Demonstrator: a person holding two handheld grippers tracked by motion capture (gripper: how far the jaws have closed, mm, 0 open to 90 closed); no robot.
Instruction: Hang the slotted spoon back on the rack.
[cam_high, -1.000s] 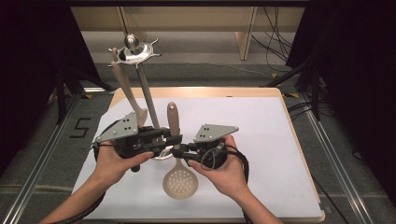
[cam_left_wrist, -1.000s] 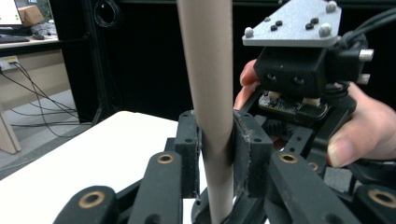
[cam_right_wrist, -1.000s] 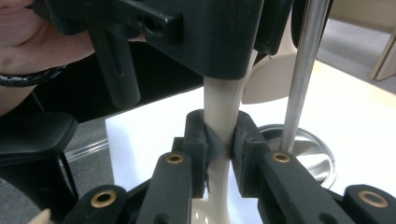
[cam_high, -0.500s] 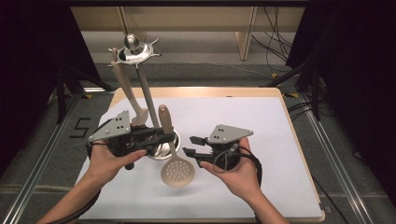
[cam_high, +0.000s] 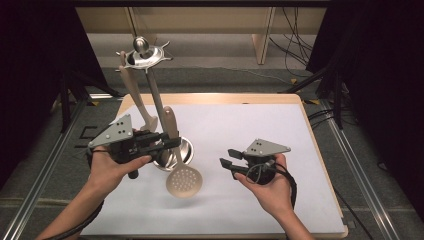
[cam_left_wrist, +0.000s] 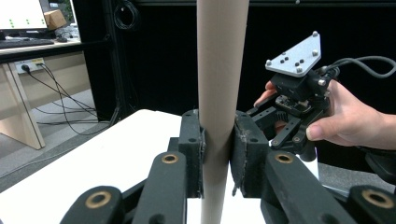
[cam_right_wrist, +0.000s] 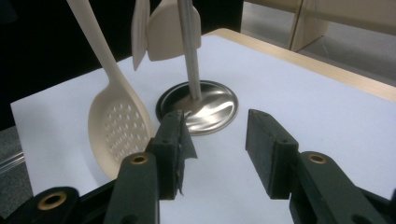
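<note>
Slotted spoon (cam_high: 183, 181) stays clamped in left tool (cam_high: 167, 143); right tool (cam_high: 229, 165), now wide, has withdrawn.

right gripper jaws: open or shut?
Open. The right gripper has just been opening: its black jaws stand apart with nothing between them, only the white table sheet and the round steel stand base beyond.

In the left gripper view the slotted spoon's handle (cam_left_wrist: 219, 84) runs off the top and bottom edges, its bowl unseen; in the right gripper view the stand's pole (cam_right_wrist: 189, 51) and the hanging spatula (cam_right_wrist: 170, 25) are cut by the top edge; the stand's hooks (cam_high: 145, 54) look too small to count.
</note>
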